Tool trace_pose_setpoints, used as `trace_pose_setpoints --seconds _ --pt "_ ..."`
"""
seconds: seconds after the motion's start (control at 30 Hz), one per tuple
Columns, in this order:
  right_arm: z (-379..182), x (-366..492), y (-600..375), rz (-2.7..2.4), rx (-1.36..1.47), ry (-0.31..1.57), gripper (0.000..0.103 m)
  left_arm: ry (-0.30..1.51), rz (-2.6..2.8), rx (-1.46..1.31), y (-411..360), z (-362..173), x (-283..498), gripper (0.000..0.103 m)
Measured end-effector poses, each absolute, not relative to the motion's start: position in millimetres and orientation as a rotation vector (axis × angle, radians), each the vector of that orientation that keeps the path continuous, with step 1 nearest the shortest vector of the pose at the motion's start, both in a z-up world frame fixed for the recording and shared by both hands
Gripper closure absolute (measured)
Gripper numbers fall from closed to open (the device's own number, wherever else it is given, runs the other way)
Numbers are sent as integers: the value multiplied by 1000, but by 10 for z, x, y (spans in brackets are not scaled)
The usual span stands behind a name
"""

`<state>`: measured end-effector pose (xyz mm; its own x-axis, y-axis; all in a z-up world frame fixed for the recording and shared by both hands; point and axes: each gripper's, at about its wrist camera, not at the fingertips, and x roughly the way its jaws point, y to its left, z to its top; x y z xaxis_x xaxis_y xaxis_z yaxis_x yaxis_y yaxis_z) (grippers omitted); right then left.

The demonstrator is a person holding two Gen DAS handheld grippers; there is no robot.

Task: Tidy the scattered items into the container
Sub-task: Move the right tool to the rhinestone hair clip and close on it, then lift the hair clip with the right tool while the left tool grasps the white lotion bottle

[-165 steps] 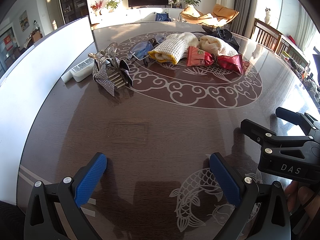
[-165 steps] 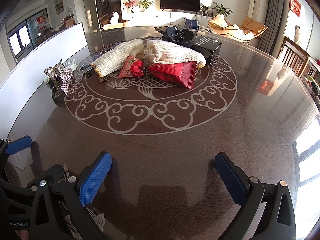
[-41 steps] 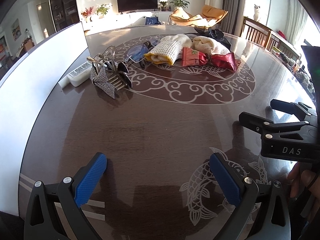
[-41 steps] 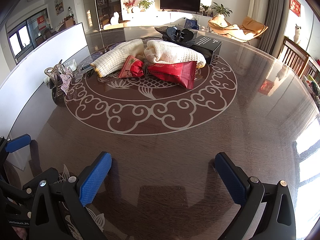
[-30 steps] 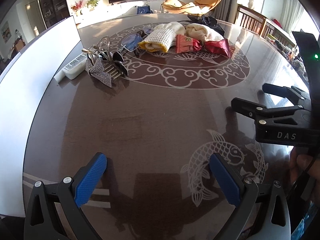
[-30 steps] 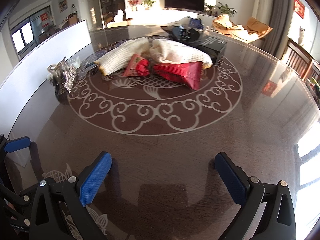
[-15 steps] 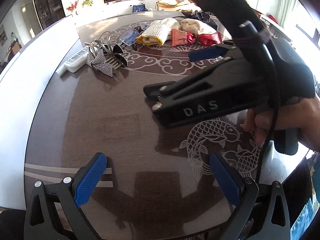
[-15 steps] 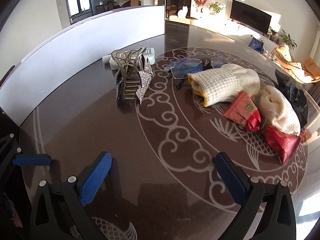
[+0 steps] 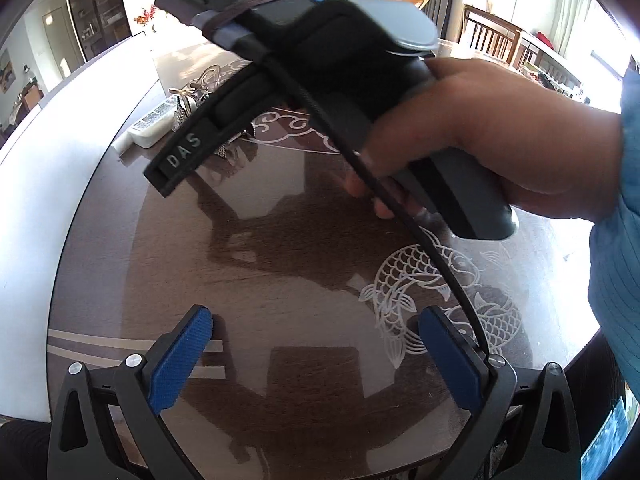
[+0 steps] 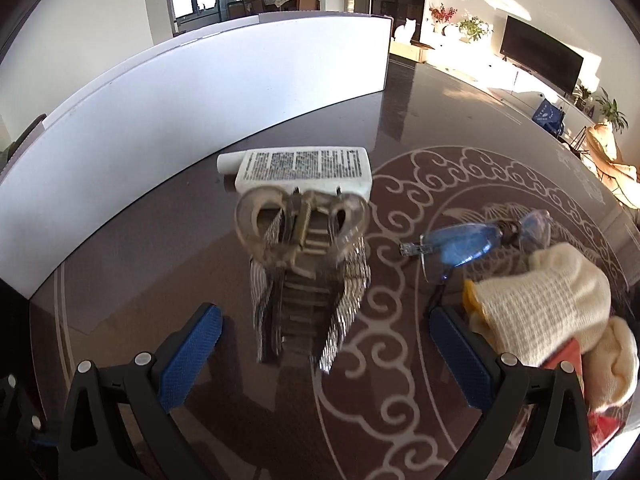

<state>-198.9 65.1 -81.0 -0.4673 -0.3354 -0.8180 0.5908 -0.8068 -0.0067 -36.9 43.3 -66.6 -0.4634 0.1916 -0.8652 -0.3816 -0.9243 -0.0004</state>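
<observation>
In the right wrist view my right gripper [image 10: 326,344] is open, its blue pads on either side of a sparkly silver hair claw clip [image 10: 306,276] lying on the dark table. Behind the clip lies a white tube [image 10: 300,170]. Blue glasses [image 10: 476,240] and a cream knitted cloth [image 10: 548,308] lie to the right, with a red packet [image 10: 570,356] partly hidden under the cloth. In the left wrist view my left gripper [image 9: 316,360] is open and empty above the table. The right gripper's body and the hand [image 9: 480,140] holding it fill the view, hiding most items; the clip [image 9: 192,96] peeks out.
A white curved board [image 10: 180,92] stands along the table's left edge. The table's near edge [image 9: 560,364] curves by the fish pattern. A TV, plants and chairs stand in the room beyond. No container shows in either view.
My right gripper has swung left and forward across the table to the hair clip, crossing in front of the left camera. The left gripper has drawn back slightly and stayed open.
</observation>
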Motion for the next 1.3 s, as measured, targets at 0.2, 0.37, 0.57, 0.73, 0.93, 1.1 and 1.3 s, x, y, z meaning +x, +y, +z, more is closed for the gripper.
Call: trace_pose_setpoints --seconds 0.2,0.37,0.57,0.73,0.93,1.1,1.3 --pt "-837 -2234 482 -2257 1185 398 1 271 2437 -1337 423 -680 -388 0" --pt "-774 -2111 722 -2318 1163 358 46 286 2418 -1320 379 -685 -443 0" --pt "-755 -1561 1489 -2348 1173 338 46 242 2452 -1370 184 -556 -719 0" --pt "-764 -968 2135 -2408 1170 284 46 538 2444 -1225 242 -310 -1210 0" --pt "-734 -846 2201 -2430 1175 291 45 607 2407 -1270 203 -378 -1984 0" --pt "-725 -835 2209 -2427 1176 284 45 593 2399 -1282 211 -434 -2410 0" --pt "-745 -844 2190 -2424 1176 278 44 521 2336 -1298 275 -555 -2705 0"
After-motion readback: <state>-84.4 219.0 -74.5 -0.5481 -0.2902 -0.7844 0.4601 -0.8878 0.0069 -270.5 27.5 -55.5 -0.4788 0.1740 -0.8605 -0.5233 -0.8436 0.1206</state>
